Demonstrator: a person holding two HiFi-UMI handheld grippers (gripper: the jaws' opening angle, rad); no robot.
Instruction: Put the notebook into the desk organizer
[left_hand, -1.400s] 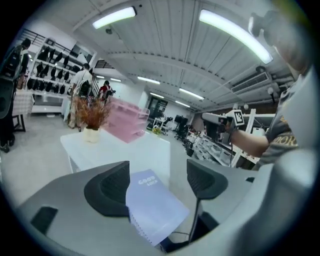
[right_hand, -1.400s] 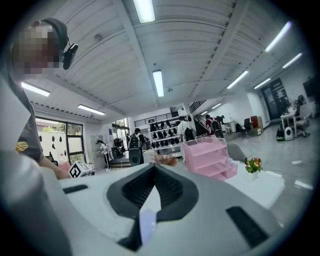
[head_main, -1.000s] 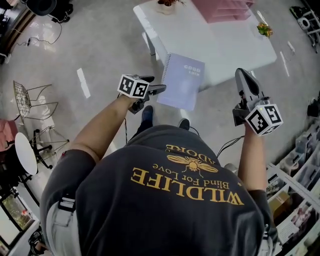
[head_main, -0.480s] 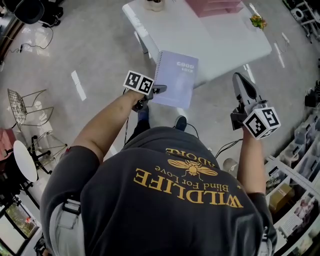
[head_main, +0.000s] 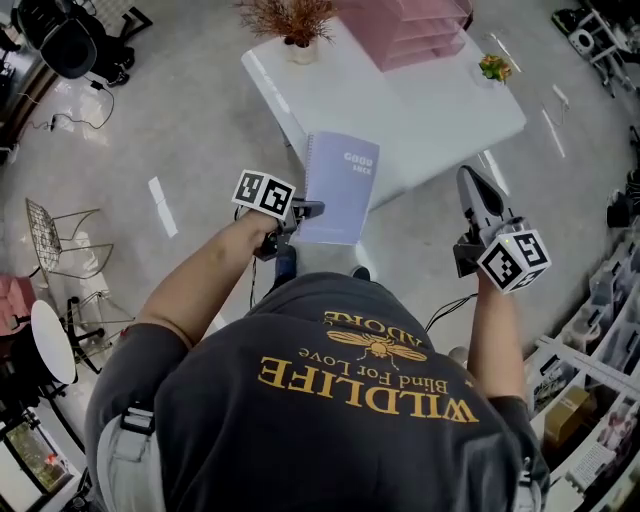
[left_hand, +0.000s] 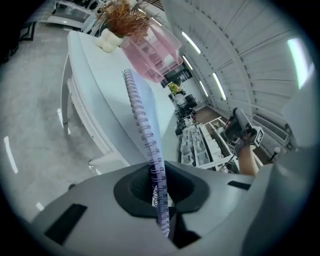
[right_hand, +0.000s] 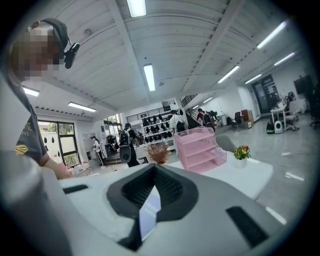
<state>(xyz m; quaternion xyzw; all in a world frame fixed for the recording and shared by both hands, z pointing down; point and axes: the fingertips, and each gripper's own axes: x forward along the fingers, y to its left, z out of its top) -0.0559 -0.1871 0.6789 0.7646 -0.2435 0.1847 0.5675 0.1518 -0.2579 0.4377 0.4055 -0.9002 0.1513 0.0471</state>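
Observation:
A lilac spiral notebook (head_main: 340, 190) hangs in the air over the near edge of the white table (head_main: 420, 110). My left gripper (head_main: 310, 210) grips it at the spiral edge. In the left gripper view the notebook (left_hand: 142, 125) stands edge-on, and the closing jaws pinch its wire coil. The pink desk organizer (head_main: 410, 30) stands at the table's far side, well beyond the notebook. My right gripper (head_main: 468, 180) hovers to the right of the table corner, its jaws together and holding nothing. Its own view looks at the organizer (right_hand: 200, 147) and part of the notebook (right_hand: 149, 212).
A vase of dried plants (head_main: 297, 20) stands to the left of the organizer, and a small flower pot (head_main: 493, 68) to its right. A wire chair (head_main: 55, 235) and a round stool (head_main: 50, 325) are on the floor at left. Shelving (head_main: 600, 330) lines the right side.
The left gripper's jaws have come together on the notebook's spiral edge. More of the table and organizer has come into the head view.

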